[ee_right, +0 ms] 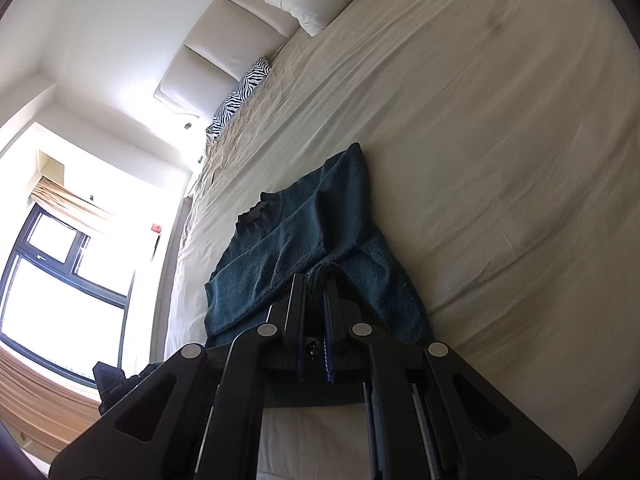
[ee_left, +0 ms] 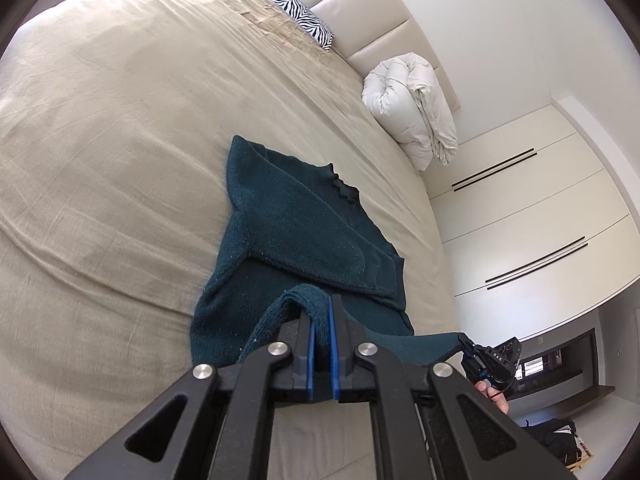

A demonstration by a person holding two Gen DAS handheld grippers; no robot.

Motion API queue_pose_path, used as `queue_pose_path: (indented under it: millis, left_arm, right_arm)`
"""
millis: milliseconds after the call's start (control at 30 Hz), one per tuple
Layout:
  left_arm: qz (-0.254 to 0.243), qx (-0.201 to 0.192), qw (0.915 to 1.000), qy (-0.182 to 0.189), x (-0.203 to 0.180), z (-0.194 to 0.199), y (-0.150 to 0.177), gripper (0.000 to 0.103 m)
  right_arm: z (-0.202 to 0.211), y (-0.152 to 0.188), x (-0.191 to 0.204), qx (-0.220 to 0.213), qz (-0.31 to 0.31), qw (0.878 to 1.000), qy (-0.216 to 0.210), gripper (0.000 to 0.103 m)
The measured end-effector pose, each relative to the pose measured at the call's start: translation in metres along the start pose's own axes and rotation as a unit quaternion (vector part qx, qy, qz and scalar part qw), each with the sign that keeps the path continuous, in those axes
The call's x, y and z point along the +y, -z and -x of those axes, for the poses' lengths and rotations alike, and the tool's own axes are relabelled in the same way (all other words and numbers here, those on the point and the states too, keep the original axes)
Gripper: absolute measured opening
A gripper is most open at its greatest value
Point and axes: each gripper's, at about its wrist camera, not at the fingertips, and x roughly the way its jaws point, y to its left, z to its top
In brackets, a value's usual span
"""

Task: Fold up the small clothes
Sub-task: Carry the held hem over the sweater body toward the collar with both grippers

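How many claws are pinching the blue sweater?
2. The left claw pinches one bottom corner of the sweater; the right claw pinches the other corner. Both are lifting the hem off the bed.

A wide bed [ee_left: 120,128] covered in a creased beige sheet carries everything. A dark teal sweater [ee_left: 288,224] lies on it near the front edge, partly folded, its hem lifted off the sheet. At the headboard end lie a zebra-striped pillow [ee_left: 296,12] and, well apart from it, a rolled white duvet [ee_left: 412,104].
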Motion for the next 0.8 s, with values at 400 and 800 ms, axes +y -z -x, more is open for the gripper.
queue_pose_path:
  millis: [400, 800]
  left_arm:
    - [0.025, 0.002, 0.9997, -0.006, 0.016, -0.043, -0.05, 0.006]
    - [0.059, 0.002, 0.9983, -0.002, 0.039, -0.08, -0.095, 0.006]
  right_arm:
    - [-0.054, -0.046, 0.008, 0.003, -0.004, 1.0, 0.005, 0.006]
    - [-0.124, -0.086, -0.006, 0.011, -0.037, 0.999, 0.015, 0.006]
